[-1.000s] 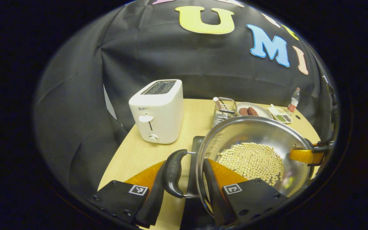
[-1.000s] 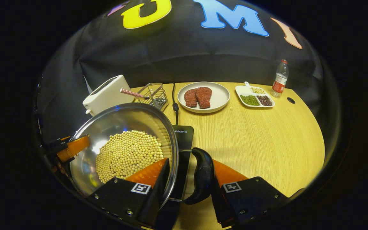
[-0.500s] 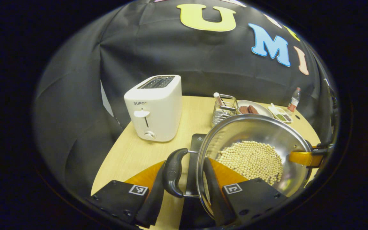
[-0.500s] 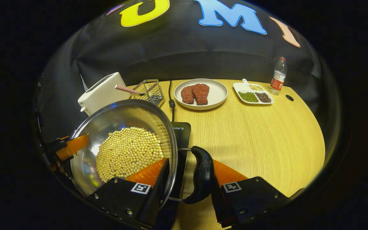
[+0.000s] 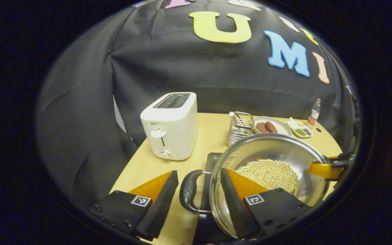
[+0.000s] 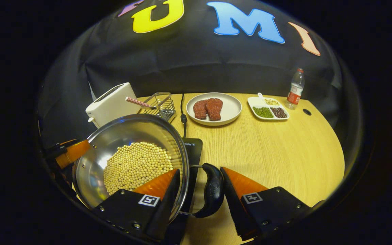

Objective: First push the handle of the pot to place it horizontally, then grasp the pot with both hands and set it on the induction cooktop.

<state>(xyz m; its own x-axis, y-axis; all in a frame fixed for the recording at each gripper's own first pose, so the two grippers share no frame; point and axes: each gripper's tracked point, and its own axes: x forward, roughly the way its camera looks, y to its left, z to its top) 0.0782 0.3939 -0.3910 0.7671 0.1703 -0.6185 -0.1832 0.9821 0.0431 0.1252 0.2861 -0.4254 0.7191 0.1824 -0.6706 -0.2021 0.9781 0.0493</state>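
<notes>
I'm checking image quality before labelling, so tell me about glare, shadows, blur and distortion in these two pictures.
Left gripper view: sharp, the steel pot wall mirrors warm light, and the table edge bows from the fisheye. Right gripper view: equally crisp, bright glare on the pot's inner wall at left, a soft shadow on the wood beside the black pot handle, and dim edges.
</notes>
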